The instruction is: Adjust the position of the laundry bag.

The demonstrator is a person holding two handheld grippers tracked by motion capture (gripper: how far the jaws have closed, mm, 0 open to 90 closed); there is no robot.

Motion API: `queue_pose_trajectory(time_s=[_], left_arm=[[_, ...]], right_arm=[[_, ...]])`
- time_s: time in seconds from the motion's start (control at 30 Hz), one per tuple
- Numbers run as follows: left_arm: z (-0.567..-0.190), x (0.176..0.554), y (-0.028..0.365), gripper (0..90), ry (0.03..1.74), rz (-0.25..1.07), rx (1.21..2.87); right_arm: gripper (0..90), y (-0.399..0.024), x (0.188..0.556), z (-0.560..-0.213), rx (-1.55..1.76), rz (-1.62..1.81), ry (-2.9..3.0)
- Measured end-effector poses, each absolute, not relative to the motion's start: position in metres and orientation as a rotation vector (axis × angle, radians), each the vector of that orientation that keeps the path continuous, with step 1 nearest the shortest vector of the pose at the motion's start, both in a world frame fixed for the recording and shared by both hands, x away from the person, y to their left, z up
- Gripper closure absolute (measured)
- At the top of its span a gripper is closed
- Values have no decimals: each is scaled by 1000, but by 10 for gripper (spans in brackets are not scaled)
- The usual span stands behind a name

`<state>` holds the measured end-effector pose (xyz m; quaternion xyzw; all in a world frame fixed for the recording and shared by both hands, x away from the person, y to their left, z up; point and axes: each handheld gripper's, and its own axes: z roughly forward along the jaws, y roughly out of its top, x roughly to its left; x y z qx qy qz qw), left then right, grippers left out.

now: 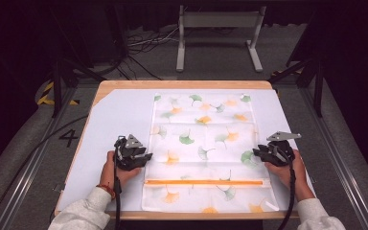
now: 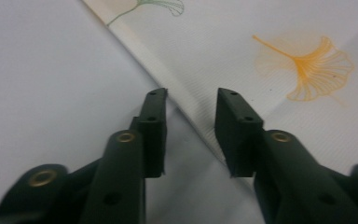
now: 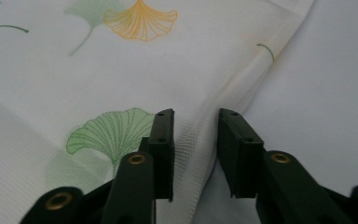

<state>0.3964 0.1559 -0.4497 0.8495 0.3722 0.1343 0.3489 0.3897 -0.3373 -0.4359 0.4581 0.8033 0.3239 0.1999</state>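
Observation:
A sheer white cloth point(image 1: 201, 129) printed with green and orange ginkgo leaves lies flat on the white table cover point(image 1: 115, 120); an orange strip point(image 1: 206, 182) crosses it near the front. My left gripper point(image 1: 148, 157) sits low at the cloth's left edge. In the left gripper view its jaws point(image 2: 191, 100) stand partly apart, astride the cloth's hem point(image 2: 186, 112). My right gripper point(image 1: 256, 152) is at the right edge. Its jaws point(image 3: 196, 116) also stand apart, with the cloth point(image 3: 74, 70) rising in a slight ridge between them. Neither pair of pads visibly presses the fabric.
The wooden table edge point(image 1: 182, 84) frames the white cover. Beyond it stand a grey metal frame point(image 1: 218, 21) and floor cables point(image 1: 143, 43). A "4" point(image 1: 68, 138) marks the floor at the left. A person's white-sleeved forearms come in at the bottom.

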Motion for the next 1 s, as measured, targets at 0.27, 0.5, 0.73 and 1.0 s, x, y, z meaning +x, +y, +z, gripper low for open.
queue_pose_trajectory(time_s=[0.27,0.5,0.73,1.0], left_arm=[[-449,398,152,878,929,309,2212],[-448,399,152,880,908,304,2216],[-446,405,147,881,887,318,2222],[-445,414,141,881,881,319,2226]], right_arm=[[884,-334,388,-436,1239,897,2246],[890,-334,385,-432,1218,898,2232],[890,-336,388,-427,1221,897,2206],[890,-341,395,-425,1237,887,2185]])
